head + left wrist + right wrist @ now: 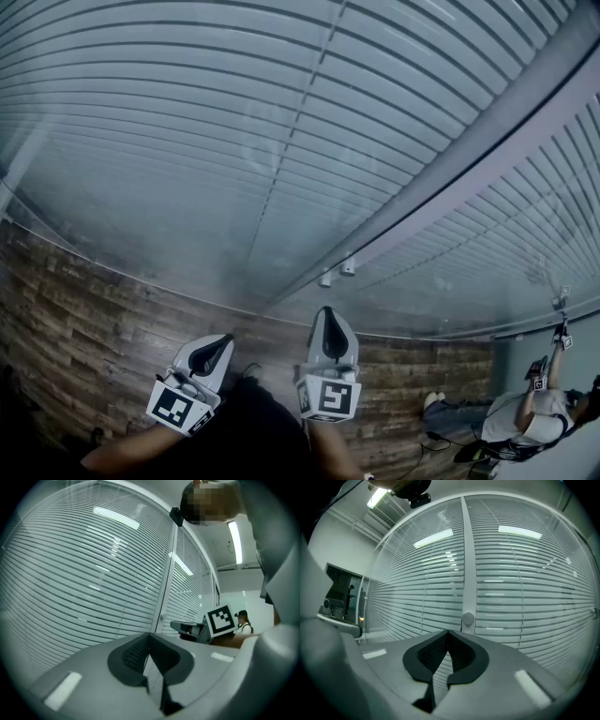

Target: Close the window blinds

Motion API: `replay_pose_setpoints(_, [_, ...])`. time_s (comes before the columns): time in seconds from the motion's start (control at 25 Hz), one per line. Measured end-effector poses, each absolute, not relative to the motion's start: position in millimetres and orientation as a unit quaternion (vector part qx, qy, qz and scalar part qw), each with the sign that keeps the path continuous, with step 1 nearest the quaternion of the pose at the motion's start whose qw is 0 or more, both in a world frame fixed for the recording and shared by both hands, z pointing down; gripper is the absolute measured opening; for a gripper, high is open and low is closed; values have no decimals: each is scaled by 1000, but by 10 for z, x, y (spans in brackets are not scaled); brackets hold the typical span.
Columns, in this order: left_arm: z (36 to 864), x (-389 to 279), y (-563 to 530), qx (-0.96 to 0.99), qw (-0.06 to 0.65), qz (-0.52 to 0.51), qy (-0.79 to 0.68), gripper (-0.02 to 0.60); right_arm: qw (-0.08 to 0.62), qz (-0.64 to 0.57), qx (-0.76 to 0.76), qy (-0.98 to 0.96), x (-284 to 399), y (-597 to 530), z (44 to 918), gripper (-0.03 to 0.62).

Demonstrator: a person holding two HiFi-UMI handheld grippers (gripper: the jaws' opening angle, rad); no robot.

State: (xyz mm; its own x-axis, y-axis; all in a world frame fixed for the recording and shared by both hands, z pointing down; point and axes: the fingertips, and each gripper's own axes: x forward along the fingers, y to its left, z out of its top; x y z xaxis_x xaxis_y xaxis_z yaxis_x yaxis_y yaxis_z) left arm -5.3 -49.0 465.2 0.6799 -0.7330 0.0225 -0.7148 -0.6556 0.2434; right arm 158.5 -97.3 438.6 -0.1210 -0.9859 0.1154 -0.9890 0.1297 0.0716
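Window blinds (281,141) face both grippers, and neither gripper touches them. The right gripper (449,633) has its jaws brought together, the dark pads meeting at the tips with nothing between them. In its own view a round knob (468,618) sits just beyond the tips at 12 o'clock, fixed low on a white upright post (467,564) that separates two panes. Horizontal slats spread out from that post toward 9 o'clock and 3 o'clock, with thin dark lines between them and reflections of ceiling lights across the glass in front.

The left gripper (150,637) is likewise closed and empty, its tips pressed together. In its view the slats cover everything from 8 o'clock up to 12 o'clock, and the same post rises at about 1 o'clock.

In the head view the two grippers stand side by side near 6 o'clock, the left one toward 7 o'clock, each with its marker cube (330,396) nearest the camera. The blinds fill the upper part of that view from 9 o'clock over 12 to 3 o'clock. A wood-plank surface (84,309) runs under the window from 8 o'clock to 5 o'clock. Another person (539,417) is at 4 o'clock, well apart, arms raised toward the far pane.
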Motion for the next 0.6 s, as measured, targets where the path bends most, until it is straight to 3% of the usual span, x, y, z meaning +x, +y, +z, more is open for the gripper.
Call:
replay_pose_setpoints(0.32, [4707, 66, -581, 915, 109, -45, -386, -2, 55, -5, 651, -757, 1392, -775, 4387, 0])
replay_pose_setpoints(0.6, [4595, 210, -663, 919, 100, -51, -378, -2, 91, -3, 660, -746, 1478, -703, 4416, 0])
